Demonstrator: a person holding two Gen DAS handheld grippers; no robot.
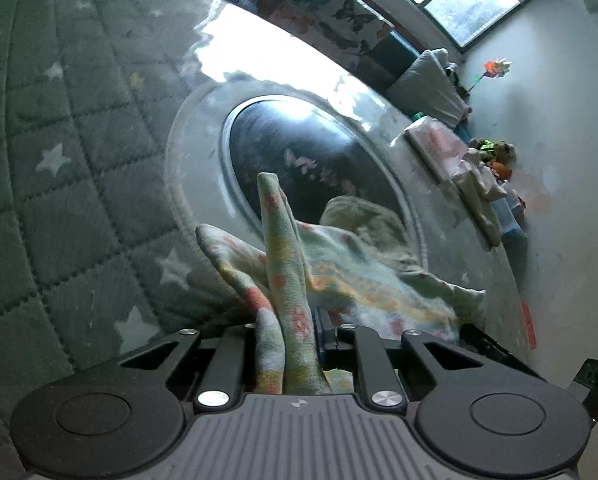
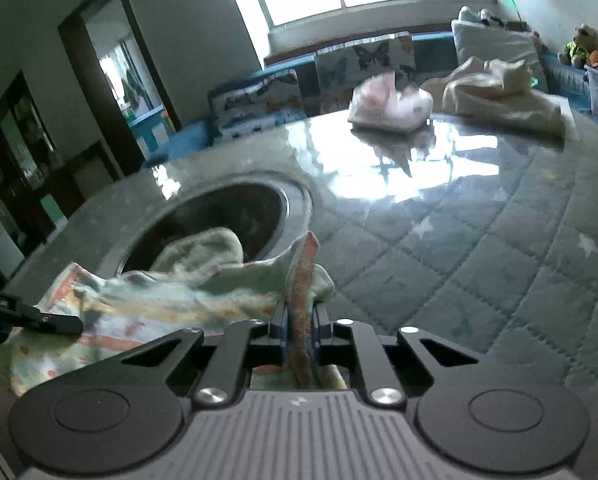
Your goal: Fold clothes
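A small pale green garment with orange and yellow print hangs between my two grippers, just above the glossy grey table. My left gripper is shut on one bunched edge of it, which sticks up between the fingers. My right gripper is shut on the opposite edge. The garment sags leftward in the right wrist view, where the tip of the left gripper shows at the far left.
A round dark inset sits in the table under the garment. A green quilted star-print mat covers part of the table. A pink folded garment and a cream cloth pile lie at the far side. Butterfly cushions line the window bench.
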